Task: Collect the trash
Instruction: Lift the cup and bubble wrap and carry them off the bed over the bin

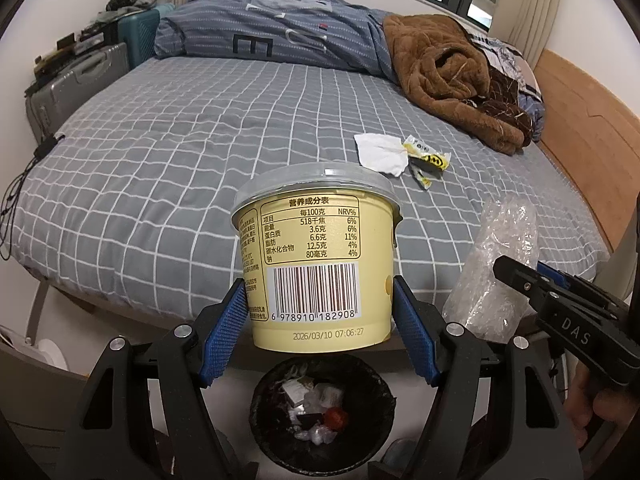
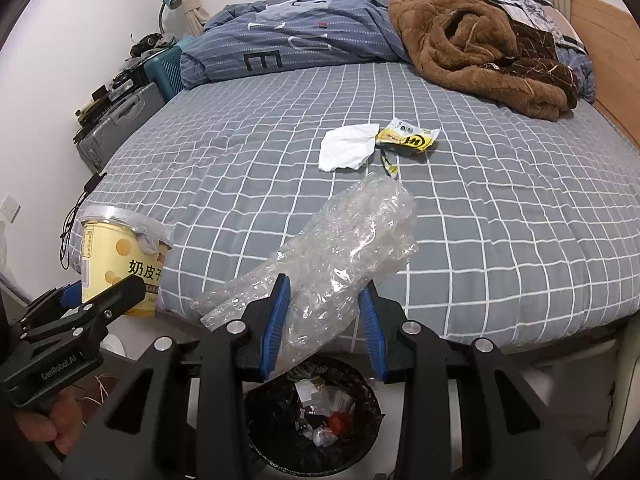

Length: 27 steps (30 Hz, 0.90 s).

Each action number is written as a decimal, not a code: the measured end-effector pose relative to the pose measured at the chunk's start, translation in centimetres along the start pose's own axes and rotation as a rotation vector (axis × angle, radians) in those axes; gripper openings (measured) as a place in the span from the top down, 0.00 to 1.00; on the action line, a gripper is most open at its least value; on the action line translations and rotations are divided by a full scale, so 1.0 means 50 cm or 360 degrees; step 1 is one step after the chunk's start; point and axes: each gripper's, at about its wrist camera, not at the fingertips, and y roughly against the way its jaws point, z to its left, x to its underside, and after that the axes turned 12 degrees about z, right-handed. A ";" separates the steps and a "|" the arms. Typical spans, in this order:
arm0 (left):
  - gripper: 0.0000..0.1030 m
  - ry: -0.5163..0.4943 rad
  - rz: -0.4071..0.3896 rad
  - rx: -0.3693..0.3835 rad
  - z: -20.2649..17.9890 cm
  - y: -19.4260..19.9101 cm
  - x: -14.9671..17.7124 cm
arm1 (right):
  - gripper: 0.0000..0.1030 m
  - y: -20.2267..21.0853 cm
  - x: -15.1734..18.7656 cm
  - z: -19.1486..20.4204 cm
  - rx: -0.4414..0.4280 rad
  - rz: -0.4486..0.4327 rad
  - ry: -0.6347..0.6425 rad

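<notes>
My left gripper [image 1: 320, 308] is shut on a pale yellow food cup [image 1: 316, 260] with a clear lid, held upright above a black-lined trash bin [image 1: 280, 440]. The same cup [image 2: 116, 264] shows at the left of the right wrist view, in the left gripper [image 2: 102, 294]. My right gripper [image 2: 324, 312] is shut on a crumpled clear plastic wrap [image 2: 340, 248], over the bin [image 2: 280, 432]. That wrap [image 1: 496, 264] and the right gripper [image 1: 532, 284] appear at the right of the left wrist view. On the bed lie a white tissue [image 2: 348, 146] and a yellow wrapper [image 2: 408, 138].
The grey checked bed [image 2: 500, 220] fills the space ahead, with a folded blue duvet [image 2: 296, 40] and a brown fleece blanket [image 2: 472, 40] at its far side. Suitcases [image 1: 76, 84] stand at the left wall. A wooden headboard [image 1: 588, 120] is at the right.
</notes>
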 end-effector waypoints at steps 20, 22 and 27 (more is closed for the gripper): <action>0.32 -0.0012 0.0086 0.0014 -0.004 -0.021 0.084 | 0.67 -0.041 0.073 0.012 0.0020 0.0091 0.0018; 0.32 -0.0027 0.0102 0.0011 -0.009 -0.027 0.097 | 0.67 -0.047 0.082 0.012 0.0017 0.0102 0.0018; 0.32 -0.0022 0.0146 0.0012 -0.008 -0.042 0.124 | 0.67 -0.060 0.102 0.009 0.0028 0.0128 0.0027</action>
